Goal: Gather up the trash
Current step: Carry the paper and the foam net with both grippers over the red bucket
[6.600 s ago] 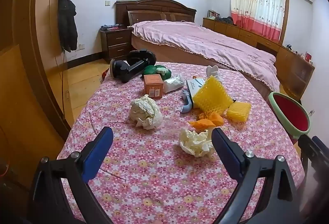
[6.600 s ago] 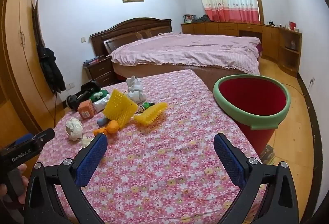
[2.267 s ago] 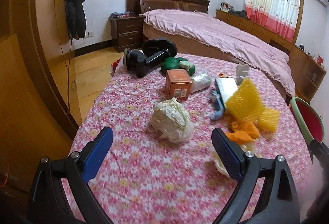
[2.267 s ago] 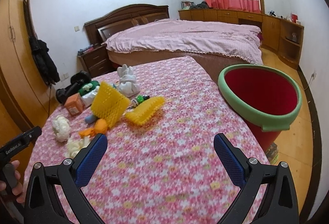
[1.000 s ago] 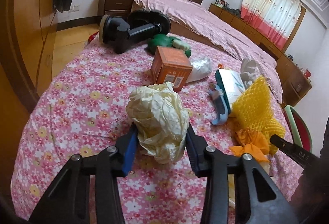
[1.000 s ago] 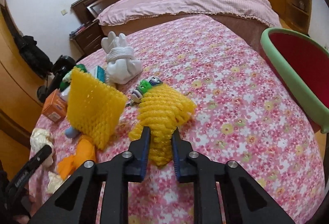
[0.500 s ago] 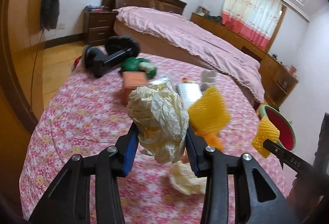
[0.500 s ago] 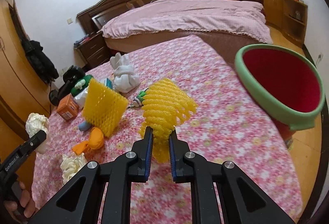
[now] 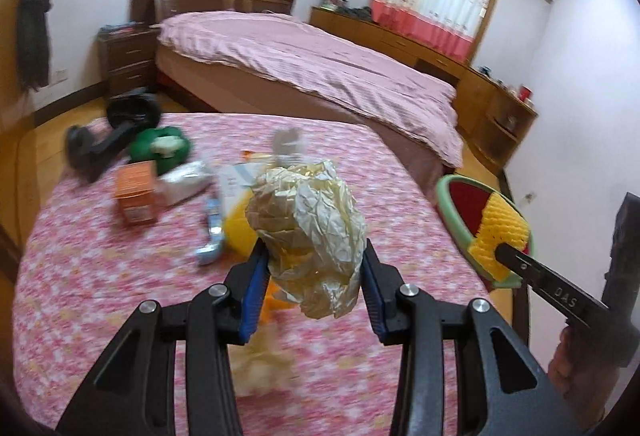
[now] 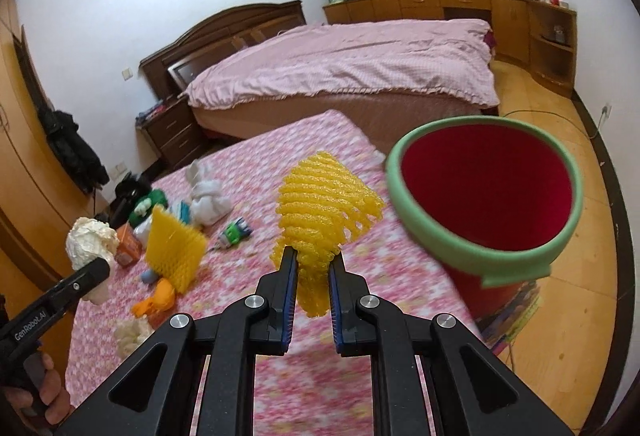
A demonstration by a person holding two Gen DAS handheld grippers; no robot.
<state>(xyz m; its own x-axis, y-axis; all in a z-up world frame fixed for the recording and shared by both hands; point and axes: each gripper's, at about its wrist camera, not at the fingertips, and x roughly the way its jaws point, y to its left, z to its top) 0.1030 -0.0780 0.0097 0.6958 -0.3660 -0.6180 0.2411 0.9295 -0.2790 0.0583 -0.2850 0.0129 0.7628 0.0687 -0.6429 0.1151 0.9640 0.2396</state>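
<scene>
We have the left hand-held gripper (image 9: 312, 288) clamped on a crumpled paper ball (image 9: 308, 236), lifted clear of the flowered bench (image 9: 80, 276). Our right hand-held gripper (image 10: 313, 278) pinches a yellow foam net (image 10: 324, 212), also off the bench. The red bucket (image 10: 486, 196) with its green rim sits at 2 o'clock from that net, just beside the bench edge.

Yellow foam net (image 10: 326, 202), cream paper wad (image 9: 310, 232), red green-rimmed bucket (image 10: 490, 264)
</scene>
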